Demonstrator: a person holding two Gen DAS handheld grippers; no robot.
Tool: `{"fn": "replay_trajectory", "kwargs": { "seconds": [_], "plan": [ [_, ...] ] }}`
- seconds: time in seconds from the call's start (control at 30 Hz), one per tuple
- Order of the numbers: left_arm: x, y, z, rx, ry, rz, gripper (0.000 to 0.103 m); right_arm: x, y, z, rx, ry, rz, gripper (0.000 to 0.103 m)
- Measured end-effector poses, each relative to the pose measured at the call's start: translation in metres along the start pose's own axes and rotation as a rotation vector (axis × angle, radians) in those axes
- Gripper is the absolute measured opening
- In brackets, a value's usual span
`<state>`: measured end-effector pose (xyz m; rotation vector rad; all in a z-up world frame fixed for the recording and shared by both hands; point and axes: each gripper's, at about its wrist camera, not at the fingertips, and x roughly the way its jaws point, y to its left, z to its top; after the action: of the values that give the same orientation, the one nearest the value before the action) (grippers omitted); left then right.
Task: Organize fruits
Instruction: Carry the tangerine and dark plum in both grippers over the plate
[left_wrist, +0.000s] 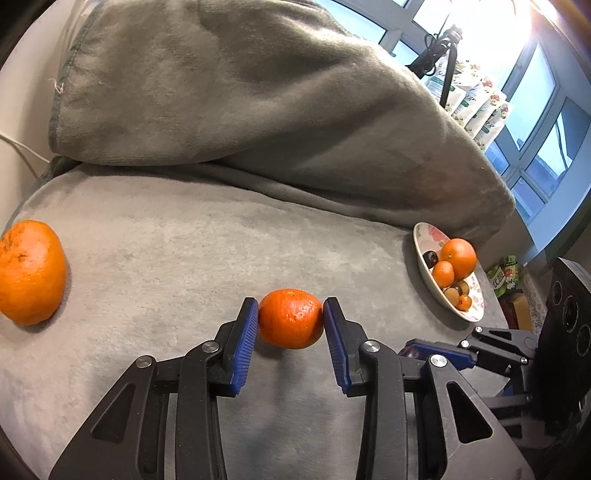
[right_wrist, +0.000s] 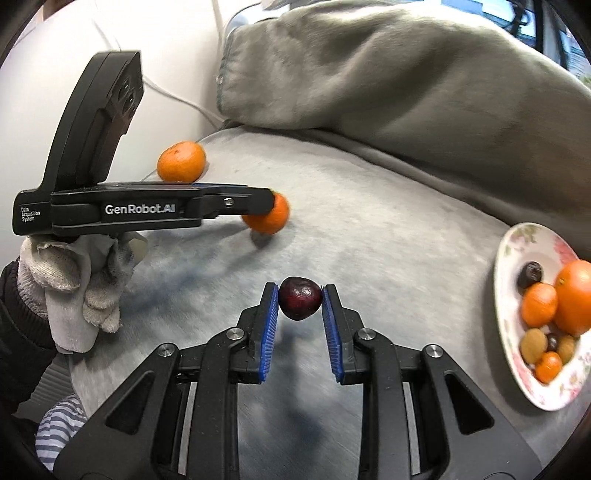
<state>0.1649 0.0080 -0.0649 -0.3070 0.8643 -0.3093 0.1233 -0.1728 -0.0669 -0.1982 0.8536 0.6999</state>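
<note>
On grey blanket (left_wrist: 166, 236): 2 hand-held grippers, left (left_wrist: 290, 317) clamping 1 tangerine (left_wrist: 290, 318), right (right_wrist: 300, 303) clamping 1 dark cherry (right_wrist: 300, 303).

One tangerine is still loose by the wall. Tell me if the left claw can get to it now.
Probably not yet: the left claw is shut on a tangerine. The loose tangerine lies on open blanket, nothing blocking it.
</note>
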Motion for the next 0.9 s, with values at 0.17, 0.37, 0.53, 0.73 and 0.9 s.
{"fn": "replay_trajectory", "kwargs": {
  "seconds": [0.17,0.37,0.53,0.73,0.9],
  "plan": [
    [0.0,-0.009,-0.001,0.009,-0.004,-0.011,0.034,-0.02,-0.019,-0.008,0.037,-0.028,-0.022,0.025],
    [-0.001,-0.021,0.0,0.025,-0.01,-0.026,0.034,-0.045,-0.046,-0.017,0.082,-0.062,-0.065,0.025],
    [0.004,-0.029,-0.002,0.049,-0.003,-0.027,0.033,-0.059,-0.065,-0.022,0.123,-0.081,-0.094,0.025],
    [0.006,-0.037,0.0,0.054,-0.006,-0.036,0.033,-0.069,-0.082,-0.029,0.155,-0.09,-0.128,0.025],
    [0.005,-0.051,0.009,0.068,-0.023,-0.063,0.033,-0.081,-0.097,-0.033,0.181,-0.107,-0.169,0.025]
  ]
}}
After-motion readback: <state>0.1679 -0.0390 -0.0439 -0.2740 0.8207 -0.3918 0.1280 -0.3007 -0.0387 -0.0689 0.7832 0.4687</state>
